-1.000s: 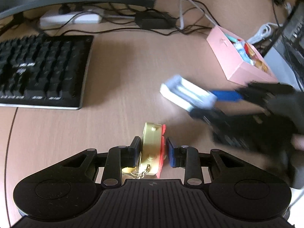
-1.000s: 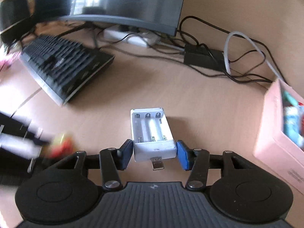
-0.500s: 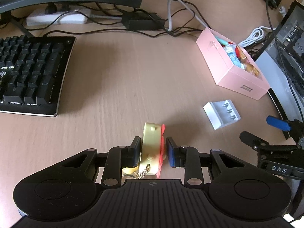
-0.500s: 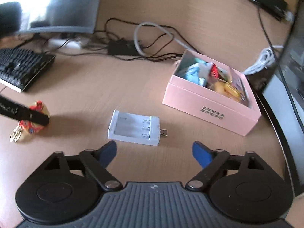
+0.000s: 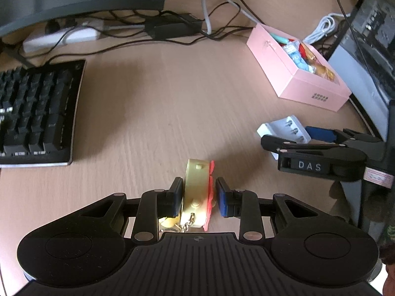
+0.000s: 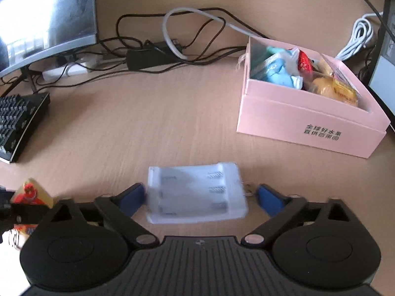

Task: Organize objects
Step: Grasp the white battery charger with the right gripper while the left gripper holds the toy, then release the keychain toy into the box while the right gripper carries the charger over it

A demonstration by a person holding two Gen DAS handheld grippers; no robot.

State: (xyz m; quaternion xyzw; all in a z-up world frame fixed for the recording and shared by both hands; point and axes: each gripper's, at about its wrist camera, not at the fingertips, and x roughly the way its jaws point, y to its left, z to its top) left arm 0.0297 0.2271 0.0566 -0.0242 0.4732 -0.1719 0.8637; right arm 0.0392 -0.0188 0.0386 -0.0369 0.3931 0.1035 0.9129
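Desk: pale wood-grain desk (image 5: 153, 113) carrying everything here — cluttered at the back, bare in the middle.
Left gripper: left gripper (image 5: 198, 197), fingers pinching a yellow-and-red keychain charm (image 5: 197, 192) on edge, its chain dangling back toward the gripper body.
Left-side risk: the charm is thin and held by its flat faces; I judge a tilt or a slackened squeeze could let it pivot or slide out, and the loose chain could snag on a finger when it is let go.
Right gripper: right gripper (image 6: 198, 201), fingers spread wide on either side of the white battery charger (image 6: 195, 194), which lies flat on the desk; whether the pads touch it I cannot tell, as the charger is blurred.
Right-side risk: the USB plug sticks out toward the right finger — closing on that end could press on the plug rather than the body, and the charger might skid or twist on the smooth wood.
Between the two: the grippers work close together near the charger, so a knock is possible.
Pink box: open pink box (image 6: 308, 113), beyond the charger and apart from it, already crowded with packets; I judge little free room, so an item could perch on top and spill.
Far edge: black keyboard (image 5: 37, 113) at left, tangled cables (image 6: 172, 37) behind — a wide swing could catch them.
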